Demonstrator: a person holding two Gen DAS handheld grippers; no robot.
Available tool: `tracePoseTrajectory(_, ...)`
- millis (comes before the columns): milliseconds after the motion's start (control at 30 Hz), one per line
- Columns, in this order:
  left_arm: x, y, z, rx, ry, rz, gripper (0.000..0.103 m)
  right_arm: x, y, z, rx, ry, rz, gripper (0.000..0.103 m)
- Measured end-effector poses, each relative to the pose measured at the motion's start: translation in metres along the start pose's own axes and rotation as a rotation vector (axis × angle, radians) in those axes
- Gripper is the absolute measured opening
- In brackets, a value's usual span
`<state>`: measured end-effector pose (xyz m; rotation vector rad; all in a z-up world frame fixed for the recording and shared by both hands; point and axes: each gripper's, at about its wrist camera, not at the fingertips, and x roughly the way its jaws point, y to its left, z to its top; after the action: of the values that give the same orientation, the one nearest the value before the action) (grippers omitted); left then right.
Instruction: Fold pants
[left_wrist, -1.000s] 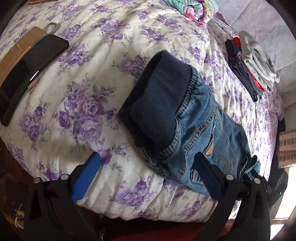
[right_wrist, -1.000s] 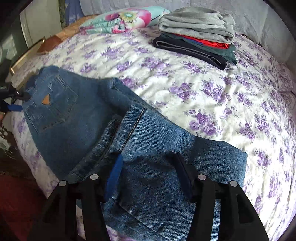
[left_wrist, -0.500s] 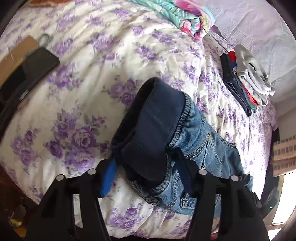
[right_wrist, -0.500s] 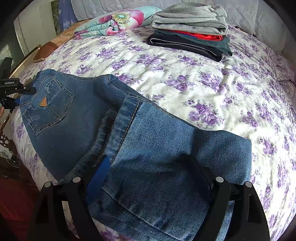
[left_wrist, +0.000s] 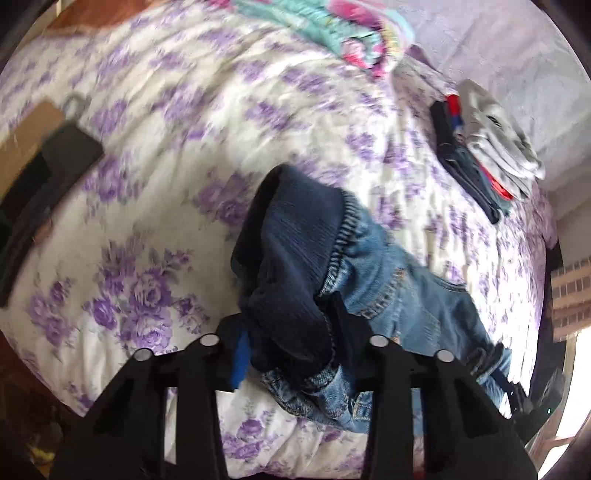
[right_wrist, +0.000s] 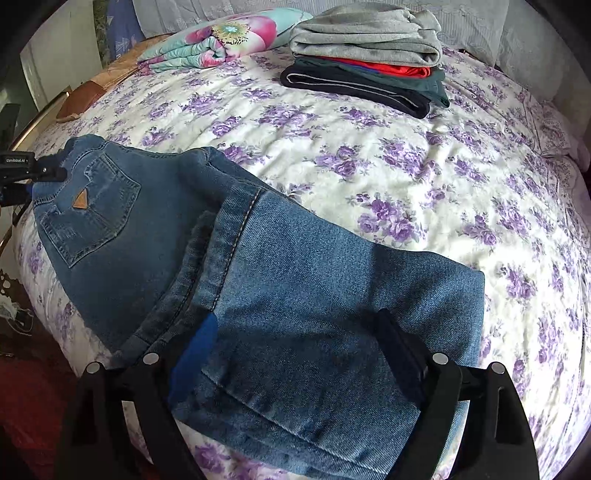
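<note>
Legibly, we find just one bit of writing — white lettering on the left gripper (right_wrist: 22, 173) body, too small to spell out for sure. Its jaws have just been closing and now pinch the dark waistband (left_wrist: 295, 258) of the one pair of jeans (right_wrist: 295, 295) on the floral bed (right_wrist: 406, 166). Our right gripper (right_wrist: 291, 354) stands wide over the folded legs, gripping nothing. One stack of folded clothes (right_wrist: 369, 55) — four layers that we can count.

Small white lettering, seemingly "GenRobot.AI", stands on the black body of the left gripper (right_wrist: 22, 173) at nine o'clock in the right wrist view; nothing else can be read
</note>
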<state>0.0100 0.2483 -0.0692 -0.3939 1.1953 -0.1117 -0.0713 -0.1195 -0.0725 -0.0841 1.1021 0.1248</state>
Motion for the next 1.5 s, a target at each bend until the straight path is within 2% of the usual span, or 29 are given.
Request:
tracePoseTrajectory(67, -0.021, -0.023, 0.002, 0.073, -0.045, -0.028, 0.029, -0.011, -0.010, -0.004, 0.046, -0.044, 0.020, 0.091)
tracePoseTrajectory(167, -0.045, -0.072, -0.004, 0.244, -0.115, -0.007, 0.028, -0.021, -0.038, -0.011, 0.158, -0.064, 0.025, 0.092)
tracePoseTrajectory(233, -0.054, -0.107, -0.012, 0.350, -0.143, -0.024, 0.027, -0.029, -0.060, -0.015, 0.264, -0.098, 0.088, 0.092)
tracePoseTrajectory(400, -0.063, -0.200, -0.038, 0.572, -0.137, -0.152, 0.026, -0.051, -0.103, -0.024, 0.481, -0.190, 0.137, 0.092)
tracePoseTrajectory(467, -0.065, -0.242, -0.059, 0.704, -0.133, -0.218, 0.026, -0.058, -0.121, -0.030, 0.552, -0.217, 0.135, 0.092)
tracePoseTrajectory(533, -0.061, -0.288, -0.086, 0.843, -0.102, -0.311, 0.026, -0.060, -0.139, -0.042, 0.622, -0.230, 0.139, 0.092)
tracePoseTrajectory(600, -0.044, -0.323, -0.115, 0.956, -0.034, -0.380, 0.027, -0.062, -0.155, -0.055, 0.692, -0.239, 0.135, 0.092)
tracePoseTrajectory(667, -0.014, -0.348, -0.143, 1.064, 0.065, -0.381, 0.036, -0.064, -0.169, -0.070, 0.767, -0.245, 0.142, 0.092)
tracePoseTrajectory(700, 0.004, -0.358, -0.154, 1.105, 0.166, -0.383, 0.048, -0.065, -0.174, -0.078, 0.803, -0.249, 0.148, 0.092)
tracePoseTrajectory(767, 0.021, -0.359, -0.158, 1.085, 0.271, -0.393, 0.047, -0.067, -0.181, -0.090, 0.849, -0.263, 0.158, 0.092)
tracePoseTrajectory(800, 0.020, -0.355, -0.153, 1.059, 0.268, -0.401, 0.054, -0.069, -0.182, -0.095, 0.861, -0.271, 0.157, 0.092)
tracePoseTrajectory(833, 0.015, -0.349, -0.143, 1.025, 0.257, -0.418, 0.069, -0.071, -0.181, -0.098, 0.865, -0.279, 0.159, 0.092)
tracePoseTrajectory(900, 0.002, -0.335, -0.114, 0.941, 0.211, -0.452, 0.087, -0.075, -0.177, -0.098, 0.858, -0.299, 0.171, 0.092)
tracePoseTrajectory(933, -0.005, -0.327, -0.098, 0.891, 0.184, -0.465, 0.091, -0.078, -0.171, -0.095, 0.838, -0.305, 0.175, 0.092)
tracePoseTrajectory(1000, -0.009, -0.309, -0.066, 0.808, 0.158, -0.440, 0.092, -0.083, -0.155, -0.081, 0.759, -0.311, 0.145, 0.092)
tracePoseTrajectory(1100, 0.005, -0.274, -0.033, 0.687, 0.146, -0.331, 0.092, -0.094, -0.123, -0.050, 0.589, -0.348, 0.115, 0.091)
tracePoseTrajectory(1167, 0.019, -0.249, -0.024, 0.624, 0.168, -0.258, 0.091, -0.099, -0.096, -0.027, 0.456, -0.366, 0.114, 0.091)
tracePoseTrajectory(1233, 0.030, -0.227, -0.027, 0.583, 0.196, -0.219, 0.091, -0.099, -0.070, -0.007, 0.324, -0.364, 0.093, 0.091)
tracePoseTrajectory(1300, 0.040, -0.211, -0.037, 0.571, 0.225, -0.190, 0.091, -0.091, -0.049, 0.005, 0.214, -0.329, 0.025, 0.091)
tracePoseTrajectory(1367, 0.057, -0.204, -0.051, 0.605, 0.275, -0.120, 0.091, -0.060, -0.040, 0.009, 0.138, -0.180, -0.123, 0.090)
tracePoseTrajectory(1400, 0.073, -0.202, -0.058, 0.628, 0.312, -0.068, 0.095, -0.040, -0.045, 0.001, 0.130, -0.111, -0.174, 0.091)
tracePoseTrajectory(1433, 0.088, -0.198, -0.064, 0.621, 0.345, -0.067, 0.098, -0.022, -0.055, -0.012, 0.153, -0.072, -0.155, 0.095)
tracePoseTrajectory(1500, 0.111, -0.191, -0.072, 0.560, 0.412, -0.088, 0.099, -0.005, -0.085, -0.037, 0.340, -0.041, -0.001, 0.097)
